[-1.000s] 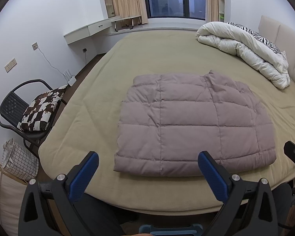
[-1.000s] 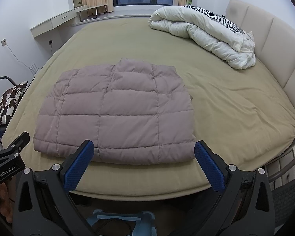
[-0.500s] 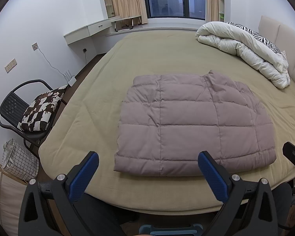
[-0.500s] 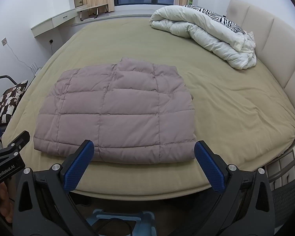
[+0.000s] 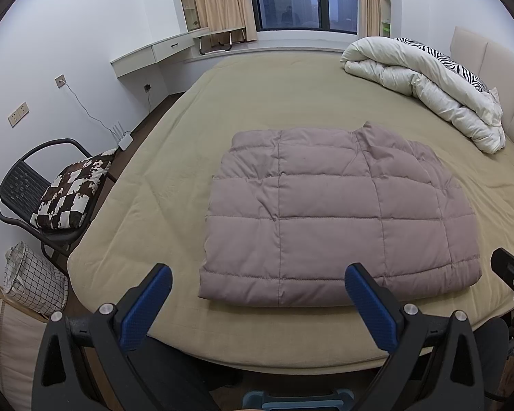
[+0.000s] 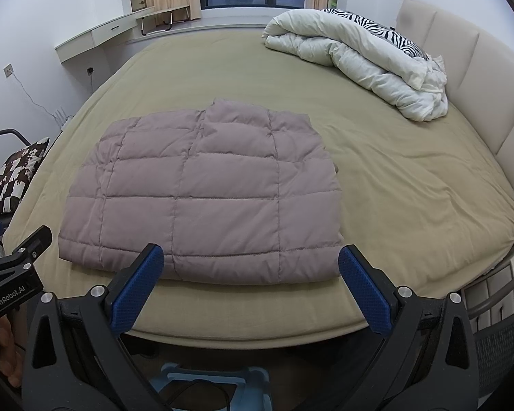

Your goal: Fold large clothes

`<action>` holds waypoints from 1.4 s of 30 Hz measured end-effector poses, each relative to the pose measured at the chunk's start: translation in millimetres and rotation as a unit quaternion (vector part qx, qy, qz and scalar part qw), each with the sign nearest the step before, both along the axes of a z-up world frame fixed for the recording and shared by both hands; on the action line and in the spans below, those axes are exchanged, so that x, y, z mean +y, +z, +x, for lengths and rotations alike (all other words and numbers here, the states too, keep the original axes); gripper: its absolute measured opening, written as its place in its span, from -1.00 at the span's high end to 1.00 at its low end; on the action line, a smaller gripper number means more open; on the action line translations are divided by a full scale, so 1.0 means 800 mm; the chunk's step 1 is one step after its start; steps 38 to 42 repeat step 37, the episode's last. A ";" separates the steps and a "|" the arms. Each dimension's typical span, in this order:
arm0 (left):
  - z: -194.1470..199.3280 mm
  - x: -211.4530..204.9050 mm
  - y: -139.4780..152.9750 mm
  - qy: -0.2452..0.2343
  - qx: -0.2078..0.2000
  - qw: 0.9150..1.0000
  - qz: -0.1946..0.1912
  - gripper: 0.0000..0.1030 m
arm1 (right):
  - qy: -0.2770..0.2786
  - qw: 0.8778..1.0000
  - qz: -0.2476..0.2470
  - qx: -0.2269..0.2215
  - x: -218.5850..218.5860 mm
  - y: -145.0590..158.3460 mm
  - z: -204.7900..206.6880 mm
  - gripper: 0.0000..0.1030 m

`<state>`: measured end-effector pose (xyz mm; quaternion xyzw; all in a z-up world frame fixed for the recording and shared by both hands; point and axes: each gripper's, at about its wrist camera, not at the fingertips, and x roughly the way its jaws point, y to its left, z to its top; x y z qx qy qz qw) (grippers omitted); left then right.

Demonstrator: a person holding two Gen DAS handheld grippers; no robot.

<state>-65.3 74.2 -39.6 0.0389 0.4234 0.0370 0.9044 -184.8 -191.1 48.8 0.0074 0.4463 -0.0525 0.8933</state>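
Near front edge of bed (image 5: 174,178), mauve quilted jacket (image 5: 339,215) lies as flat folded rectangle. Left gripper (image 5: 257,286) and right gripper (image 6: 251,269) both spread wide, empty, held back off front edge. Judged: fold done or pausing; further halving needs grabbing jacket corners. Versus earlier frames: practically unchanged.

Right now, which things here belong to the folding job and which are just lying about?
Job:
- mauve quilted jacket, folded on the bed
- left gripper and right gripper, both open, empty

Lying about:
- white duvet
- zebra pillow
- chair
- checked cushion
- laundry basket
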 end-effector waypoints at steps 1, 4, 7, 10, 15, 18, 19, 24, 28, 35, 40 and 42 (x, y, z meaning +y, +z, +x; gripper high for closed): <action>0.000 -0.001 0.000 0.000 0.000 1.000 0.000 -1.00 | 0.000 1.000 0.001 0.000 0.000 0.000 0.000 -1.00; 0.000 -0.001 0.000 0.000 0.000 1.000 0.000 -1.00 | 0.001 1.000 0.001 0.000 -0.001 0.000 0.000 -1.00; 0.000 -0.001 0.000 0.000 0.000 1.000 0.000 -1.00 | 0.002 1.000 0.001 -0.001 -0.001 -0.001 0.000 -1.00; 0.000 -0.001 0.000 0.000 0.000 1.000 0.000 -1.00 | 0.002 1.000 0.001 -0.001 -0.001 -0.001 0.001 -1.00; 0.000 -0.001 0.000 0.000 0.001 1.000 0.000 -1.00 | 0.002 1.000 0.002 0.000 -0.002 -0.001 0.001 -1.00; 0.000 -0.001 0.000 0.001 0.001 1.000 0.000 -1.00 | 0.002 1.000 0.002 0.000 -0.002 -0.001 0.001 -1.00; 0.000 -0.001 0.000 0.000 0.001 1.000 -0.001 -1.00 | 0.002 1.000 0.002 0.000 -0.001 -0.001 0.001 -1.00; 0.000 -0.002 0.000 0.000 0.001 1.000 0.000 -1.00 | 0.002 1.000 0.002 0.000 -0.001 -0.002 0.000 -1.00; -0.001 -0.002 0.000 0.000 0.002 1.000 0.000 -1.00 | 0.001 1.000 0.002 0.000 0.000 -0.002 0.000 -1.00; -0.002 0.000 -0.004 -0.002 0.002 1.000 0.000 -1.00 | 0.003 1.000 0.003 0.002 0.000 -0.005 -0.001 -1.00; -0.002 0.000 -0.004 -0.001 0.003 1.000 -0.002 -1.00 | 0.003 1.000 0.003 0.002 0.000 -0.007 -0.003 -1.00; -0.002 0.000 -0.004 -0.001 0.003 1.000 -0.002 -1.00 | 0.003 1.000 0.003 0.002 0.000 -0.007 -0.003 -1.00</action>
